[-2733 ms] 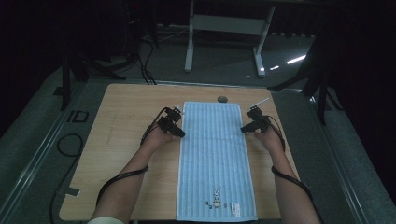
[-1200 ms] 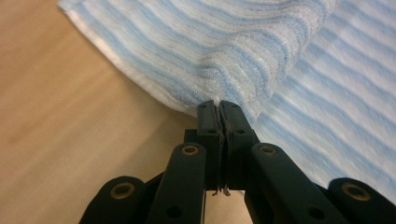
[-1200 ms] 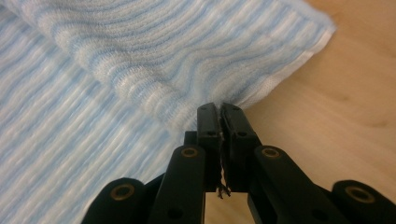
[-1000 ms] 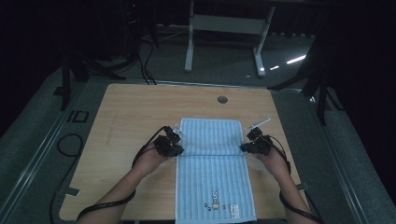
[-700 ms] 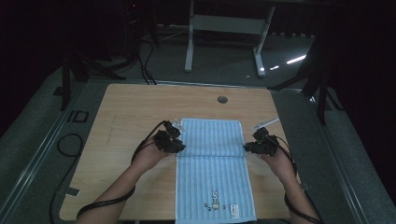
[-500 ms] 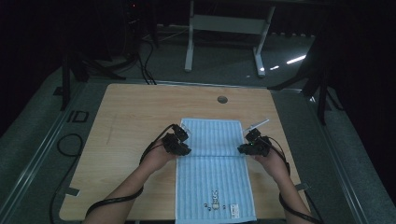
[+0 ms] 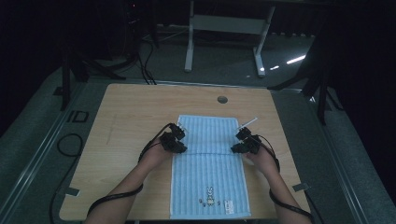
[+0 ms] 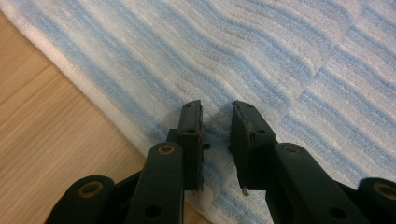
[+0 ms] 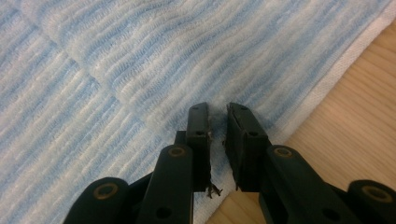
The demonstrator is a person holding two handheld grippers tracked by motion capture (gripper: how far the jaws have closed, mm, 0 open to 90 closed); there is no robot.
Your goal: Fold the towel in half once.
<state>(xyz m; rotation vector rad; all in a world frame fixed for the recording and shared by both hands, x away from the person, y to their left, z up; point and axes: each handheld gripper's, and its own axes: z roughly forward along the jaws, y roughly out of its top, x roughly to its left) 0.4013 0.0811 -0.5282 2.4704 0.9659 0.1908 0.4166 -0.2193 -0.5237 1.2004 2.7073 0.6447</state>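
Observation:
A light blue striped towel (image 7: 210, 177) lies lengthwise on the wooden table (image 7: 130, 121), its far part folded back over the middle. My left gripper (image 7: 181, 142) is at the left edge of the folded flap. Its jaws have just been opening and stand a little apart (image 8: 217, 109) over the towel (image 8: 289, 60), with no cloth pinched between them. My right gripper (image 7: 238, 142) is at the flap's right edge. Its jaws (image 9: 218, 112) leave only a narrow dark slit and look closed on the towel's (image 9: 140, 60) edge.
A round cable hole (image 7: 222, 99) is in the table beyond the towel. A small rabbit print (image 7: 210, 191) and a label (image 7: 229, 204) mark the towel's near end. Bare wood lies on both sides. A metal stand (image 7: 224, 23) is on the dark floor behind.
Both grippers pulled the towel's far edge toward the person and laid it over the middle. Over the last second they shifted slightly and sank onto the flap.

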